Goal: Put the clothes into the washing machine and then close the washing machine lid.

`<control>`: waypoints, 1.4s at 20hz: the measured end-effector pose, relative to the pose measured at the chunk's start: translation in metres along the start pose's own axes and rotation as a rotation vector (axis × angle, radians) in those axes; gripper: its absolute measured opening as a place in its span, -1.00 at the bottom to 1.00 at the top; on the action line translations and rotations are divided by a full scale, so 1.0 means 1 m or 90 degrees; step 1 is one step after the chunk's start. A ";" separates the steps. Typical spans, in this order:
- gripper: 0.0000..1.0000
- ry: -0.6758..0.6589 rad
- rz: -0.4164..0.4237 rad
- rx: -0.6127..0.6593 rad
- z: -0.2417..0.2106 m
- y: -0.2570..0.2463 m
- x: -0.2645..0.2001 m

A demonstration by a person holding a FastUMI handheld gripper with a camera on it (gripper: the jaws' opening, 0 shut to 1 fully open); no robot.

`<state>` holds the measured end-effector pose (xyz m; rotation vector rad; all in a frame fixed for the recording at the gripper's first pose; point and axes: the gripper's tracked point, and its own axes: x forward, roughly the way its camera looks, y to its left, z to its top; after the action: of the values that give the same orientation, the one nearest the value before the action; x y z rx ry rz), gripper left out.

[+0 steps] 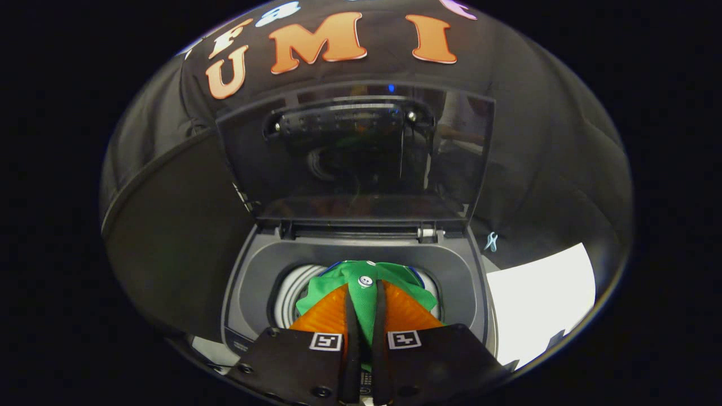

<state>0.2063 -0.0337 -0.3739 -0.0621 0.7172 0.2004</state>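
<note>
- Your tool (365, 293) has its two fingers drawn nearly together, with a fold of green garment (361, 290) pinched between them; both fingers press on the cloth.
- The green garment is a soft, matte fabric, creased into a peaked fold at your fingertips, with a small round white button (365, 280) sitting on it just ahead of the tips.
- The cloth hangs over the round mouth of the washing machine (248, 282), directly below and ahead of your tool, and spreads to either side of the fingers.
- A sliver of blue cloth (416, 274) shows at the far edge of the green fabric; what it belongs to cannot be told.
- The drum (293, 293) is visible to the left of your fingers as pale, ribbed, curved rings.
- The machine's top surround is smooth grey plastic, a rounded rectangle framing the opening.
- The lid (361, 158) stands raised beyond your tool, hinged at the far edge of the surround; it is a dark, glossy, see-through panel with rounded corners, and its handle bar (338, 121) runs across near its upper edge.
- A flat white sheet (541, 293) lies to the right of the machine, beside your tool.
- Dark cloth wall (169, 237) closes in behind and to the left.
</note>
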 end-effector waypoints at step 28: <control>0.95 -0.025 -0.069 0.041 0.042 -0.019 -0.018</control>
<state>0.2243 -0.0494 -0.3311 -0.0356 0.6787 0.0743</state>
